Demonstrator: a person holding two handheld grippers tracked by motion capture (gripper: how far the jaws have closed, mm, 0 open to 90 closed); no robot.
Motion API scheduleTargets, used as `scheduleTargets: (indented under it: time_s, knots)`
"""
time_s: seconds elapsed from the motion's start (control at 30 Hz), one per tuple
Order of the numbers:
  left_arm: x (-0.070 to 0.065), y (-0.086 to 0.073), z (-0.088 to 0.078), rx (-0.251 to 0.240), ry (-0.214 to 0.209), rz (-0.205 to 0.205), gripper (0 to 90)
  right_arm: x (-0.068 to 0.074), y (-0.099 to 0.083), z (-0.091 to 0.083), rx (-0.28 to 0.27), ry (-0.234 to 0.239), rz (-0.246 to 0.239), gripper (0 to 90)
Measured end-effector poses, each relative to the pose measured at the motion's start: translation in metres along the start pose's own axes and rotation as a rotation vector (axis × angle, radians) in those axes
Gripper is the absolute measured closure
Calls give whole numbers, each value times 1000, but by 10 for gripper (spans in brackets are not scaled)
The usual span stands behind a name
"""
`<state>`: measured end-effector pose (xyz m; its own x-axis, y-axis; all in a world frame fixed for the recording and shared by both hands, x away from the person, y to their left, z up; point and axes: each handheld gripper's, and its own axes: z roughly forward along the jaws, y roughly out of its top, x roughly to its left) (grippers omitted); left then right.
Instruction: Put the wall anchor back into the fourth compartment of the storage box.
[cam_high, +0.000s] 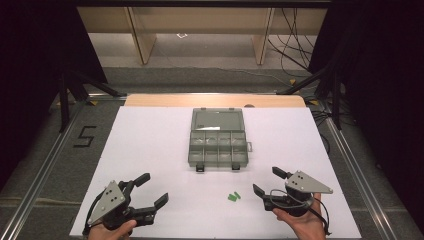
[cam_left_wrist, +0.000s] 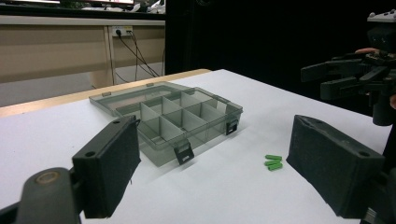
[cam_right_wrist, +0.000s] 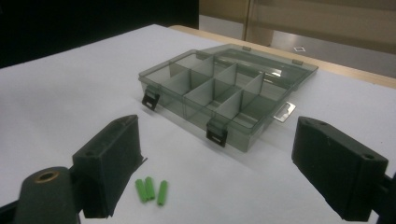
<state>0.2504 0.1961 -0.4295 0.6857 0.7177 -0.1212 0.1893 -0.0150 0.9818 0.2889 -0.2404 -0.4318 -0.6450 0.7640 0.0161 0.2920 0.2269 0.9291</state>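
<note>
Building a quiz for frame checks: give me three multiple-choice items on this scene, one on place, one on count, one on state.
1. Where do the green pegs lie?
A. in the organiser box
B. on the white table, nearer the right claw
C. between the left claw's jaws

2. How many green pegs?
A. one
B. three
C. six

3. The organiser box is:
A. open, lid laid back
B. latched shut
C. upside down

Key: 1 B, they lie on the white table beside the right claw. 2 B, the right gripper view shows three. 3 A, its compartments are exposed.
</note>
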Motion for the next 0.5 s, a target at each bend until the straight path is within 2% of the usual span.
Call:
scheduleTargets:
  time_s: [0.03, 0.07, 0.13, 0.17, 0.2, 0.23, 0.27, 0.3, 0.4, 0.47, 0.5]
  knots:
    - [0, 0, 0, 1, 0, 0, 160, -1, 1, 1, 19, 5, -19, 176]
    - [0, 0, 0, 2, 0, 0, 160, -1, 1, 1, 19, 5, -19, 176]
    - [0, 0, 0, 3, 1, -2, 160, -1, 4, 2, 53, 4, -34, 199]
    - [0, 0, 0, 3, 1, -1, 160, -3, 6, 3, 49, 0, -60, 203]
    - [0, 0, 1, 3, 1, -1, 161, -3, 8, 3, 71, 0, -65, 210]
    - [0, -1, 1, 2, -1, -2, 161, -4, 11, 5, 92, -3, -92, 232]
    - [0, -1, 1, 2, -1, -2, 160, -4, 11, 5, 92, -3, -92, 232]
    - [0, -1, 2, -5, -5, -4, 160, -5, 15, 8, 138, 8, -107, 247]
    - [0, -1, 1, 5, 2, -3, 161, -4, 17, 14, 164, 18, -119, 249]
    - [0, -1, 1, 6, 2, -3, 161, -2, 19, 23, 218, 43, -161, 271]
    - [1, -1, 2, -8, -7, -3, 160, 0, 19, 25, 238, 51, -169, 286]
